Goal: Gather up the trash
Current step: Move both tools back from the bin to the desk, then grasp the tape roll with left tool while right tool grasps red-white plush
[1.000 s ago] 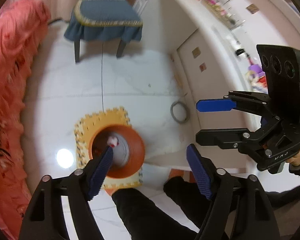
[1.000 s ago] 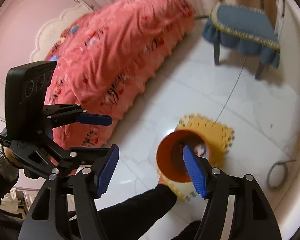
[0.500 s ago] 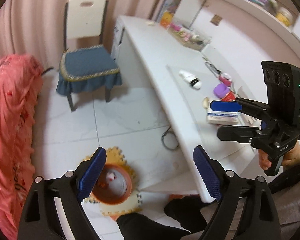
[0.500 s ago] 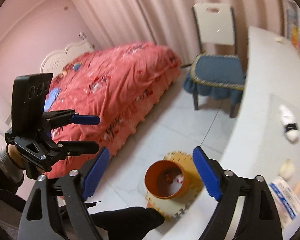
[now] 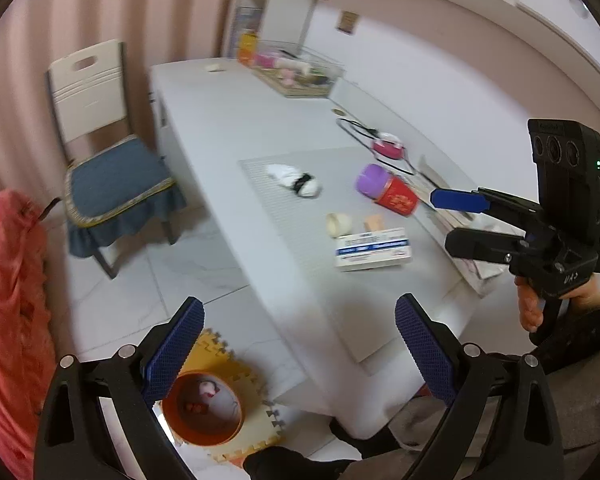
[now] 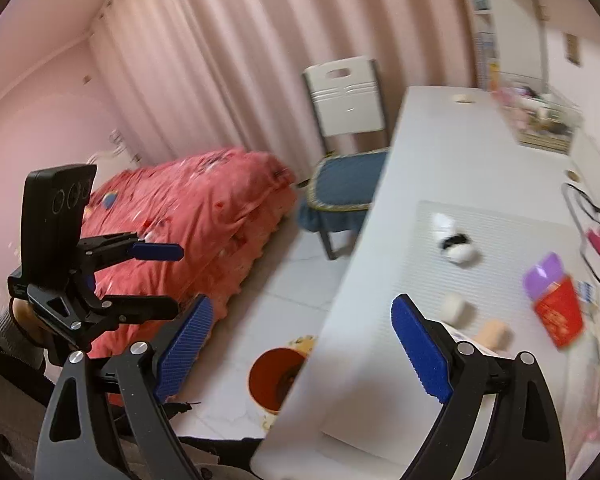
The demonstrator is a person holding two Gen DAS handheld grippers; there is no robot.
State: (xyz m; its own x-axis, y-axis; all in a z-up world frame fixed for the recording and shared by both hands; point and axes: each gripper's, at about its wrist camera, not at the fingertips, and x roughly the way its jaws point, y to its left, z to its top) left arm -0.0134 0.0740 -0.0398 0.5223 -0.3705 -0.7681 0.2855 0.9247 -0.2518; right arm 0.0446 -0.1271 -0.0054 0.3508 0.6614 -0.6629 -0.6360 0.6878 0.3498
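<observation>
An orange bin (image 5: 202, 408) stands on a yellow foam mat on the floor beside the white desk (image 5: 228, 120), with some scraps inside; it also shows in the right wrist view (image 6: 274, 376). On the desk lie a white crumpled wad with a black band (image 5: 296, 180), a pale ball (image 5: 339, 223), a blue-and-white box (image 5: 374, 249) and a red cup with a purple lid (image 5: 388, 192). My left gripper (image 5: 300, 344) is open and empty above the desk edge. My right gripper (image 6: 300, 344) is open and empty, also raised over the desk edge.
A chair with a blue cushion (image 5: 116, 184) stands at the desk's far end. A bed with a red cover (image 6: 188, 216) fills the left side. A wire basket (image 5: 300, 72) of items sits at the back of the desk. A pink object with black cable (image 5: 388, 148) lies near the wall.
Both grippers have risen and tilted up from over the bin on the floor to above the desk. The desk top and its items have come into view. Both stay open.
</observation>
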